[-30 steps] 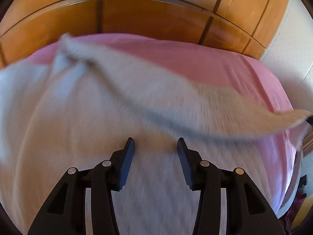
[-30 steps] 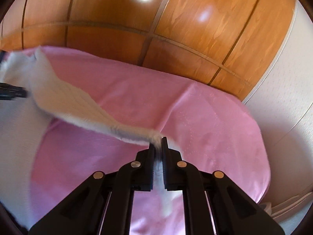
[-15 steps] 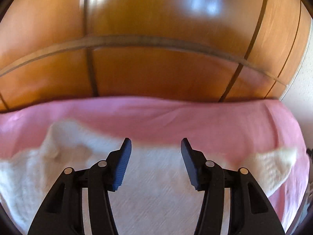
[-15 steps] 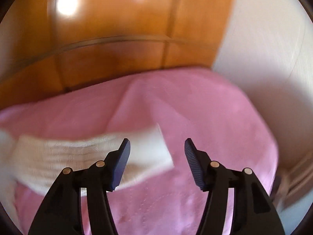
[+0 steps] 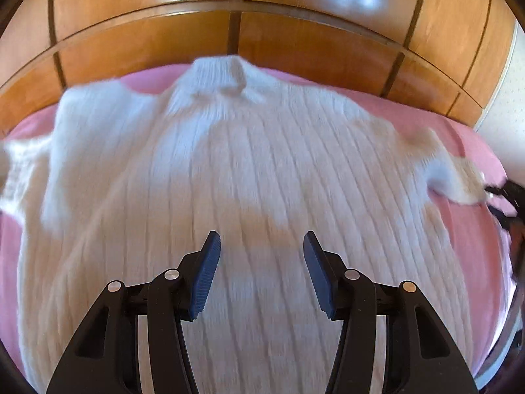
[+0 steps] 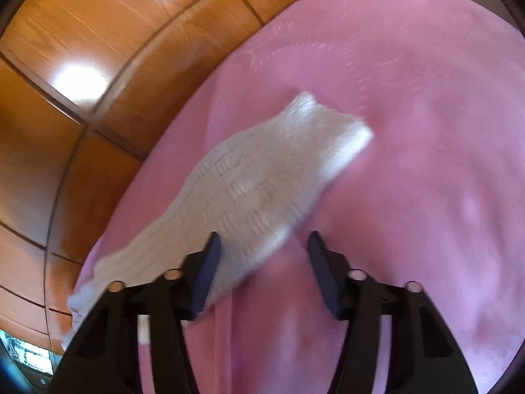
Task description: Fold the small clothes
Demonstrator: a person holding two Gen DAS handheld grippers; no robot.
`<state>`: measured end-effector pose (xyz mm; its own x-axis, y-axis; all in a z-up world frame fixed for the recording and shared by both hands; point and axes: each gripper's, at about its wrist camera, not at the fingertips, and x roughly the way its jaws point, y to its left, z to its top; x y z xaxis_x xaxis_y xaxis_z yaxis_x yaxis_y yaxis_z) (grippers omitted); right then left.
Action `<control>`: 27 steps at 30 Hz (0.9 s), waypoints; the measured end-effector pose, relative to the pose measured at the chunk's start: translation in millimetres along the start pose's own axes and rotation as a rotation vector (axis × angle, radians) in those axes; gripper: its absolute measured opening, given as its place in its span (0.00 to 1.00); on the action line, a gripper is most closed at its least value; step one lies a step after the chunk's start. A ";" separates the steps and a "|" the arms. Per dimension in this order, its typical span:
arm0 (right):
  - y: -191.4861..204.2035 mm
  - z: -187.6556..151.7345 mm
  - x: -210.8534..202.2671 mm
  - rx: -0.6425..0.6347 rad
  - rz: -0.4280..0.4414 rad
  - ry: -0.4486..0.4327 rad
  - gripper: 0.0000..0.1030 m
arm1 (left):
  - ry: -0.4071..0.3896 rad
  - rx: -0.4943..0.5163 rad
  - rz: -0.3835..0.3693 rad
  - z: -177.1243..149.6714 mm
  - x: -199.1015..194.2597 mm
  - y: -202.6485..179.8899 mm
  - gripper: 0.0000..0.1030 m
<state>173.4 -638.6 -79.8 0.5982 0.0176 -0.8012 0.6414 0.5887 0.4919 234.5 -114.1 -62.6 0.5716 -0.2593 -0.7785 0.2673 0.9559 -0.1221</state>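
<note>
A white ribbed knit sweater lies spread flat on the pink bed sheet, collar at the far end, sleeves out to both sides. My left gripper is open and empty above the sweater's lower body. My right gripper is open and empty above the right sleeve, which lies flat on the pink sheet; the cuff points away from me. The right gripper also shows in the left wrist view at the right edge, by the sleeve's cuff.
A wooden panelled headboard runs along the far side of the bed and shows in the right wrist view at the left. A pale wall stands to the right.
The right gripper opened and let go of the sleeve, which now lies flat on the sheet. The sweater has settled spread out. Both cameras have swung to new angles.
</note>
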 end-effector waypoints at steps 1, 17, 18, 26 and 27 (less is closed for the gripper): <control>5.1 1.7 1.9 -0.040 -0.049 0.011 0.18 | 0.002 0.002 0.003 -8.1 -3.2 -1.5 0.55; 20.2 -29.2 -33.1 -0.330 -0.434 -0.128 0.33 | 0.023 -0.150 -0.113 -52.5 -52.3 34.9 0.61; 27.4 -33.4 -40.3 -0.334 -0.440 -0.153 0.45 | 0.015 -0.161 -0.098 -56.5 -60.8 44.8 0.61; 128.9 -115.4 -73.7 -0.533 -0.176 -0.194 0.82 | -0.043 -0.392 0.032 -89.0 -117.3 145.4 0.61; 141.8 -125.6 -71.2 -0.559 -0.132 -0.170 0.82 | -0.050 -0.443 0.045 -93.2 -123.0 163.4 0.61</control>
<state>161.4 -454.9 4.3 0.6285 -0.1874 -0.7549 0.3933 0.9139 0.1006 135.5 86.9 -44.2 0.6147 -0.2116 -0.7598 -0.1105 0.9307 -0.3486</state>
